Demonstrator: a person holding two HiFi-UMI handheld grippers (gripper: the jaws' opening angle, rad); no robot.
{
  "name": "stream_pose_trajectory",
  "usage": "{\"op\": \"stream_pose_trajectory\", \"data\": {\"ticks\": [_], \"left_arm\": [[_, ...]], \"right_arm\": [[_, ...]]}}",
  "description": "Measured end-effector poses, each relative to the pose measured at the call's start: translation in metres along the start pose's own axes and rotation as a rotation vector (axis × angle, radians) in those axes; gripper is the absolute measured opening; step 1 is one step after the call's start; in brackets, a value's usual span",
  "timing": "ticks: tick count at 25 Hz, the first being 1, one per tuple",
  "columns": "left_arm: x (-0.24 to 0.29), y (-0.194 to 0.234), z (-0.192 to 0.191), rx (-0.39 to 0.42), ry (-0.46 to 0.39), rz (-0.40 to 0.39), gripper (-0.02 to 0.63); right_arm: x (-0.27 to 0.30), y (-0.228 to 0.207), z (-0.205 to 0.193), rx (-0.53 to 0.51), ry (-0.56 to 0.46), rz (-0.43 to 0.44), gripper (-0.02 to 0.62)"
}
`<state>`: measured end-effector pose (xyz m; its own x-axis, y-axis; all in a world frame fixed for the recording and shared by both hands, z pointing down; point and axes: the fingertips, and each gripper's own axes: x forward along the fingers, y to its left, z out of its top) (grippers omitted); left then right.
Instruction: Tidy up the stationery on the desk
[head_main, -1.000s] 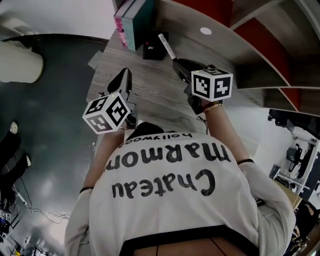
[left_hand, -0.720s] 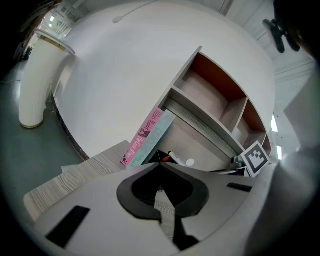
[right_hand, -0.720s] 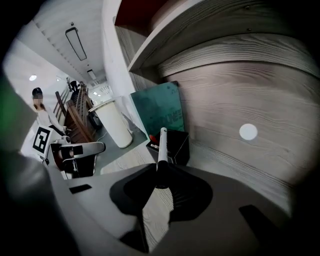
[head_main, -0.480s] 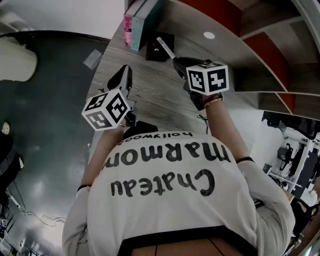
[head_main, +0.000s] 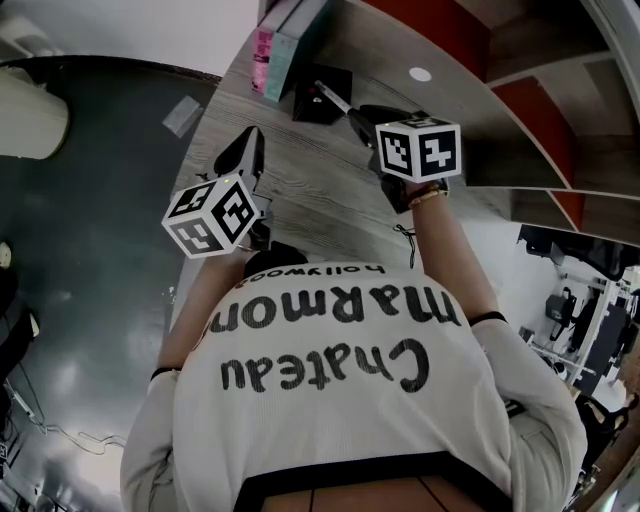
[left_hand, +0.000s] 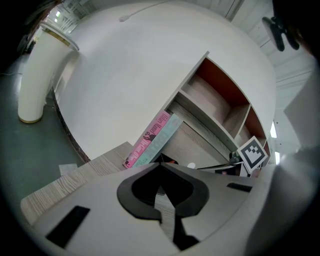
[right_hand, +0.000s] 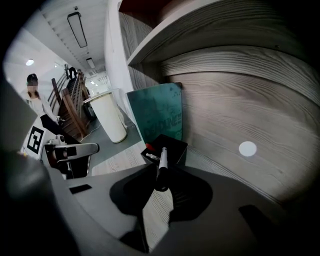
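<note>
My right gripper (right_hand: 159, 186) (head_main: 358, 128) is shut on a white pen with a dark cap (right_hand: 161, 165) (head_main: 334, 97). The pen points toward a black pen holder (right_hand: 170, 149) (head_main: 322, 92) that stands on the wooden desk (head_main: 310, 180) against the back panel. Something red and white shows inside the holder. My left gripper (left_hand: 161, 196) (head_main: 243, 158) hovers over the left part of the desk, jaws closed with nothing between them.
A pink book (head_main: 264, 52) (left_hand: 146, 141) and a teal book (head_main: 290, 45) (right_hand: 157, 117) lean against the shelf unit left of the holder. A white round sticker (right_hand: 247, 148) (head_main: 420, 74) marks the back panel. A white cylinder bin (right_hand: 110, 119) stands on the floor.
The right gripper has carried the pen slightly to the right and farther back, nearer the holder. The left gripper has barely moved.
</note>
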<state>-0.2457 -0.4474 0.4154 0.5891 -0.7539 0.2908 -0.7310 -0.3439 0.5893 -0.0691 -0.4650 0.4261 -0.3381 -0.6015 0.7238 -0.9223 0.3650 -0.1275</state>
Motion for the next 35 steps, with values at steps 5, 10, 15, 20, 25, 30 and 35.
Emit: {"op": "stream_pose_trajectory", "data": {"ticks": [5, 10, 15, 20, 25, 30, 35], "left_arm": [[-0.003, 0.007, 0.002, -0.013, -0.008, 0.009, 0.015], [-0.008, 0.017, 0.005, -0.018, -0.013, 0.022, 0.015], [-0.014, 0.026, 0.007, -0.026, -0.022, 0.044, 0.015], [-0.018, 0.032, 0.006, -0.027, -0.016, 0.057, 0.015], [-0.021, 0.036, 0.004, -0.03, -0.011, 0.067, 0.015], [-0.024, 0.04, 0.003, -0.032, -0.007, 0.077, 0.015], [-0.029, 0.046, 0.004, -0.035, -0.01, 0.091, 0.015]], "right_arm": [[0.004, 0.002, 0.012, -0.029, -0.001, -0.004, 0.077], [0.012, 0.005, 0.02, -0.045, 0.001, -0.007, 0.075], [0.022, 0.01, 0.021, -0.053, 0.015, 0.0, 0.074], [0.03, 0.011, 0.023, -0.05, 0.014, 0.002, 0.074], [0.034, 0.006, 0.03, -0.021, -0.007, -0.003, 0.072], [0.037, 0.003, 0.034, 0.01, -0.023, -0.006, 0.072], [0.041, 0.002, 0.039, 0.021, -0.032, -0.015, 0.071]]}}
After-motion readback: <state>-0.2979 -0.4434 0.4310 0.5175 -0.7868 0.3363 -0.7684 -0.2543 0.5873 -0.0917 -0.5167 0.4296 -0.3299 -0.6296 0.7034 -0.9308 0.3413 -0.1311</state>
